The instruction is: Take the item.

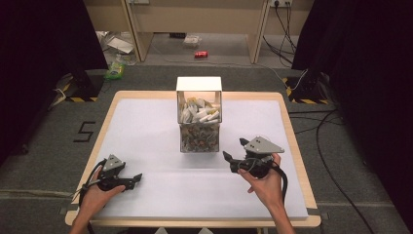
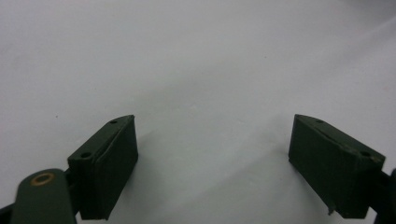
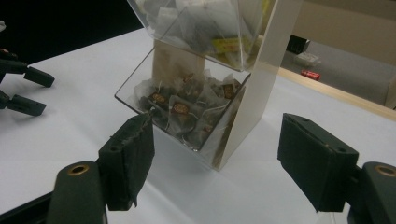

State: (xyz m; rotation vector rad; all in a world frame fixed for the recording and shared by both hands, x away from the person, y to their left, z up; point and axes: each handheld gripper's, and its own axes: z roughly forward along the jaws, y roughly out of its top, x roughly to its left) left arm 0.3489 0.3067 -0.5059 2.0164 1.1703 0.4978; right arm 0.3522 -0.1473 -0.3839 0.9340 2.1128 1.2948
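A clear two-tier dispenser with a white back panel stands at the middle of the white table top. Its upper bin holds pale tea bags with yellow tags. Its lower bin holds darker sachets with brown labels. My right gripper is open and empty, low on the table to the right of the dispenser, with its jaws pointing at the lower bin from a short distance. My left gripper rests near the front left, open, with bare white table between its jaws. The left gripper also appears far off in the right gripper view.
The table has a wooden rim. On the floor beyond it lie a red can, a green packet and cables. Black curtains hang on both sides.
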